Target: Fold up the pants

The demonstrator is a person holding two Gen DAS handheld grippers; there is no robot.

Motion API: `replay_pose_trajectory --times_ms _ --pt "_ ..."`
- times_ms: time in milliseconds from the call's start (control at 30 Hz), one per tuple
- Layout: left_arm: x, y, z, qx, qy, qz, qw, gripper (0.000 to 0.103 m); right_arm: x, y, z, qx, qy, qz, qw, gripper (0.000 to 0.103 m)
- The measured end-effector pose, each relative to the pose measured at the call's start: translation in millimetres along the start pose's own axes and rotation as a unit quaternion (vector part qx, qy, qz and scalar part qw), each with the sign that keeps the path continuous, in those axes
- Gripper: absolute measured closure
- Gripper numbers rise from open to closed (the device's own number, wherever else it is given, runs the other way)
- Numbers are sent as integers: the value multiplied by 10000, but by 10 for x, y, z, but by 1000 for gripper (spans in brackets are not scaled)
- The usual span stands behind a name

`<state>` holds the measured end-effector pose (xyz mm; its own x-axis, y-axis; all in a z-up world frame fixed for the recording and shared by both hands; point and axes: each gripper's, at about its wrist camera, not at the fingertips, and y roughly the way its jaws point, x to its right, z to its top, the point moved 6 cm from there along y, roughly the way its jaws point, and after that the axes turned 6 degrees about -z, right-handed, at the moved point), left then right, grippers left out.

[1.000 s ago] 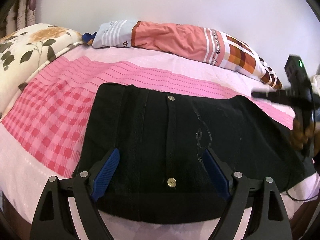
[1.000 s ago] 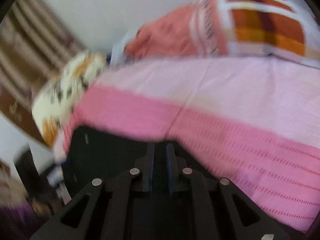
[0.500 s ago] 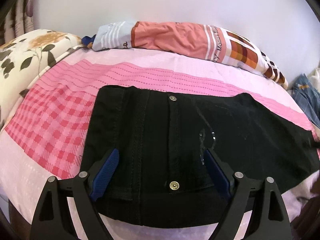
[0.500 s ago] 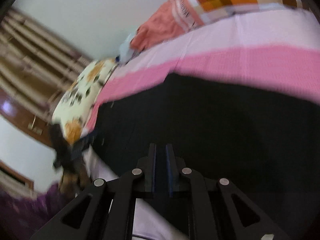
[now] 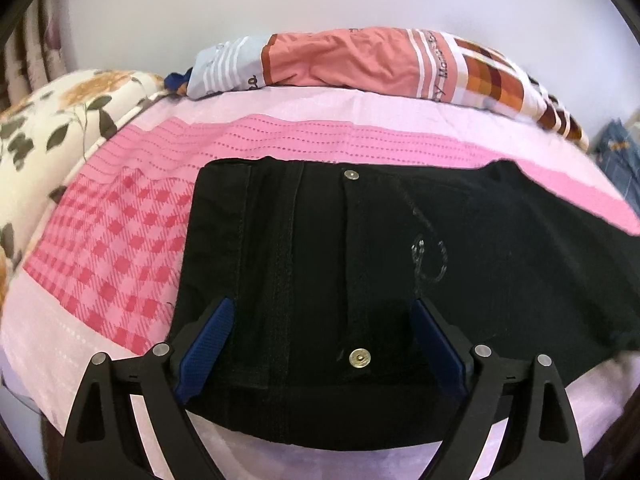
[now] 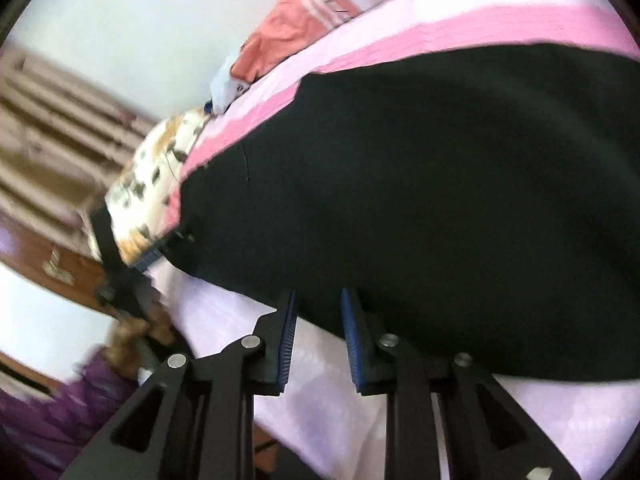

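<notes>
Black pants [image 5: 360,264] lie flat on the pink bed, waistband to the left, with two metal buttons showing. My left gripper [image 5: 320,312] is open wide, its blue pads straddling the near edge of the waist area, holding nothing. In the right wrist view the pants [image 6: 440,184] fill the middle as a dark sheet. My right gripper [image 6: 318,300] is open by a narrow gap at the pants' near edge, with nothing between its pads. The left gripper also shows in the right wrist view [image 6: 148,258] at the far left end of the pants.
A pink checked and striped bedsheet [image 5: 120,240] covers the bed. A floral pillow [image 5: 44,128] lies at left and an orange patterned quilt [image 5: 380,60] along the wall. Blue clothes [image 5: 620,160] sit at far right. The bed's near edge [image 6: 320,420] is just below both grippers.
My right gripper has swung down toward the pants' near edge and opened from shut to a narrow gap. It left the left view. My left gripper stays open over the waist.
</notes>
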<state>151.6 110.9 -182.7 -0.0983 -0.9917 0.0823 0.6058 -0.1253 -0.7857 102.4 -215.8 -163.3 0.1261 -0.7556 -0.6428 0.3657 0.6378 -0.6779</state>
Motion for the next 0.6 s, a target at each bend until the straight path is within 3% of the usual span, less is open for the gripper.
replay_pose_trajectory --times_ms 67,133,233,300,400,500,600 --pt "7 -64 18 59 10 0 10000 13 213 -411 48 576 462 280 9969 77" --pt "0 -168 57 166 -93 -62 9998 13 611 -844 67 1084 1110 167 9877 70" --pt "21 -314 112 286 -201 -115 9993 13 1459 -1607 -44 1913 2252 -24 9553 70" --pt "69 -391 144 323 -250 -169 9990 13 2108 -2134 -202 2370 3022 -267 9229 70" --pt "210 -479 182 363 -236 -285 9987 13 2779 -2702 -471 2905 3774 -389 8785 69" --pt "382 -498 192 301 -119 -374 9988 13 3142 -2980 -646 3048 4060 -221 8613 67" --pt "589 -491 200 258 39 -440 9987 13 3187 -2962 -671 2981 4007 4 8664 61"
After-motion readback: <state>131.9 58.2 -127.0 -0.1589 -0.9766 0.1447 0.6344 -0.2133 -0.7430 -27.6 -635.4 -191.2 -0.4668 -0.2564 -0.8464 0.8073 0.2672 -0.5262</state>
